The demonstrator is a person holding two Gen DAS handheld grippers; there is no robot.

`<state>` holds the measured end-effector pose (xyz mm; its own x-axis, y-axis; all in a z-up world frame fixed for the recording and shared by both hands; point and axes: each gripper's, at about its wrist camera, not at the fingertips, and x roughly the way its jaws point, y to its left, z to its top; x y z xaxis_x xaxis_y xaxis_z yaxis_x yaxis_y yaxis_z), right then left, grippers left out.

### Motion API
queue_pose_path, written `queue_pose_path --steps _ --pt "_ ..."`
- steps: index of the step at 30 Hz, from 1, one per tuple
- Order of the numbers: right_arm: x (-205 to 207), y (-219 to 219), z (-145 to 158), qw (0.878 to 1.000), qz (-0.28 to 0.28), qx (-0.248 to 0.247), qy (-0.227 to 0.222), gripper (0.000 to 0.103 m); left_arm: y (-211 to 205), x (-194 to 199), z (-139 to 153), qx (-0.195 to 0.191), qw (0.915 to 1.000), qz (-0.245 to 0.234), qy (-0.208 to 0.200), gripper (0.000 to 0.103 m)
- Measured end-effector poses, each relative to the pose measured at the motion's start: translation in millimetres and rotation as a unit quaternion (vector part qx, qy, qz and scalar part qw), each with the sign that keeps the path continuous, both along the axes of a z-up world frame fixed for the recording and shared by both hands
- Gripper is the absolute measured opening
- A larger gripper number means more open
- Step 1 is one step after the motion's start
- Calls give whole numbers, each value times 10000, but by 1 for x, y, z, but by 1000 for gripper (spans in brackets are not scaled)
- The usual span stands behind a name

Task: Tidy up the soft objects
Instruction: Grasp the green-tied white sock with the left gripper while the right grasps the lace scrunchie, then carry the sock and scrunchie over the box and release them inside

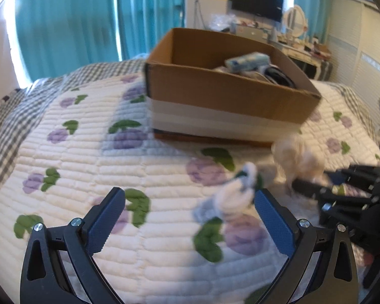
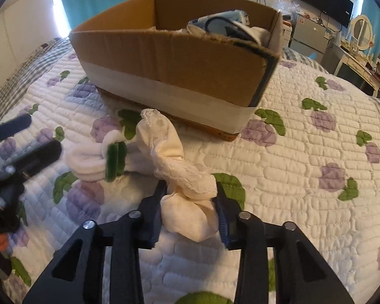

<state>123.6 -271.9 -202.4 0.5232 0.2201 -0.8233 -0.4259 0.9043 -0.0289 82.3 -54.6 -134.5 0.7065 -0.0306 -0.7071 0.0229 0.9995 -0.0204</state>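
My right gripper (image 2: 191, 197) is shut on a cream sock bundle (image 2: 187, 212) that trails up toward the box; in the left wrist view the bundle (image 1: 297, 159) is a blur beside the right gripper (image 1: 314, 190). A white sock with green stripes (image 2: 101, 158) lies on the quilt just left of it, also in the left wrist view (image 1: 236, 195). My left gripper (image 1: 188, 209) is open and empty above the quilt, the white sock just beyond its right finger. The cardboard box (image 2: 179, 60) holds several soft items.
The box (image 1: 215, 96) stands on a quilted bedspread (image 2: 304, 164) with purple flowers. My left gripper (image 2: 20, 157) shows at the right wrist view's left edge. Teal curtains, a dresser and a wall TV are behind the bed.
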Motion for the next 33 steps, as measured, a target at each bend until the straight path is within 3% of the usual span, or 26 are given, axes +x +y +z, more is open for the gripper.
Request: queue_pose_path --steps 6,15,17,20,22,23,25,28,33 --pt "-17 -19 31 9993 -150 113 -337 31 -21 5 -3 281 9993 -243 25 103" --pt "-8 -50 38 9975 -505 436 -211 31 -36 37 -15 204 9986 -459 142 100" --pt "-6 -48 35 9976 -517 441 -152 31 -41 42 -24 139 9974 -641 316 83" --pt "-5 -45 31 9981 -479 378 -95 31 -44 45 -38 139 9951 -788 578 68" --pt "-5 -42 29 9985 -432 338 -87 31 -44 43 -39 110 9948 -838 574 61" --pt "-6 -41 29 9986 -420 319 -84 31 -44 42 -37 66 9946 -879 539 48" --pt "-6 -39 28 9987 -409 287 -87 31 -43 40 -35 20 9943 -939 511 37" --pt "-7 -39 28 9987 -411 274 -94 31 -42 35 -33 14 9936 -992 532 28" --pt "-12 -38 32 9987 -399 258 -182 31 -32 19 -20 30 9949 -922 408 27"
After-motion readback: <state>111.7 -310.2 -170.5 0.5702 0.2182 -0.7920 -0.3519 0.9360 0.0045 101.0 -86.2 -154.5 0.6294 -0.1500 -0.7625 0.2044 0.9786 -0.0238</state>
